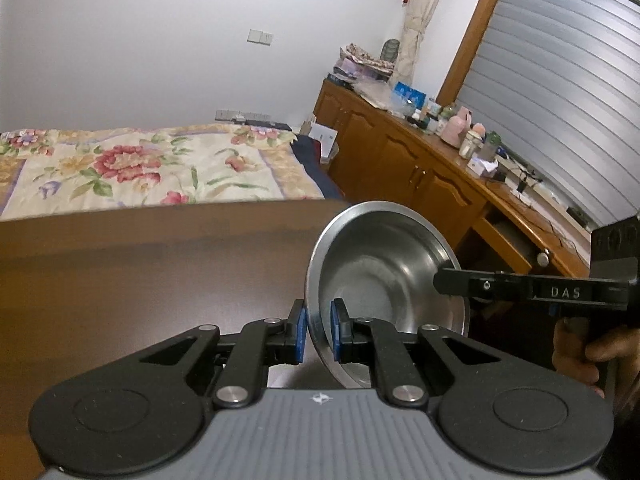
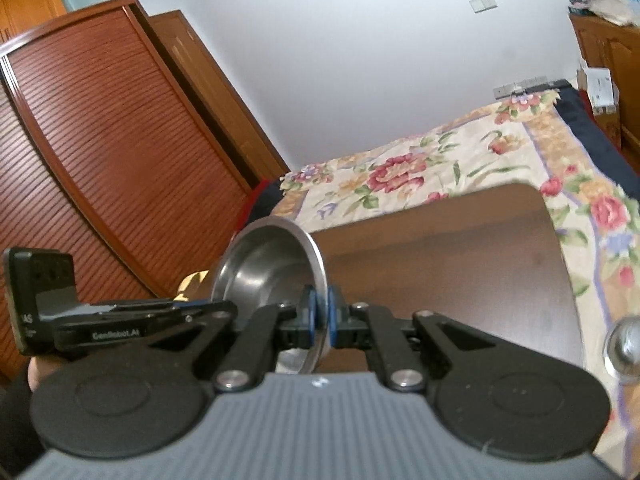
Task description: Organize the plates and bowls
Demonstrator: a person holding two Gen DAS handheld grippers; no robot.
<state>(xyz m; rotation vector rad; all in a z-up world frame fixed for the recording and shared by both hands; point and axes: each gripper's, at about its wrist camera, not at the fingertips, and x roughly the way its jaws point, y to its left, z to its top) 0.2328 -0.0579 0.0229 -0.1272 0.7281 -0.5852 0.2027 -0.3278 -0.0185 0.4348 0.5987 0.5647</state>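
A steel bowl (image 1: 380, 268) is held tilted on edge above the brown table (image 1: 140, 272). My left gripper (image 1: 319, 330) is shut on the bowl's near rim, blue pads on either side of it. The right gripper (image 1: 444, 280) comes in from the right and grips the opposite rim. In the right wrist view the same steel bowl (image 2: 264, 264) is tilted with its opening to the left, and my right gripper (image 2: 319, 318) is shut on its rim. The left gripper's body (image 2: 120, 324) shows at the left, reaching the bowl's far side.
A bed with a floral quilt (image 1: 132, 168) lies behind the table. A wooden cabinet (image 1: 420, 168) with bottles and clutter stands at the right. A slatted wooden wardrobe (image 2: 100, 152) stands at the left. A shiny metal object (image 2: 624, 348) sits at the table's right edge.
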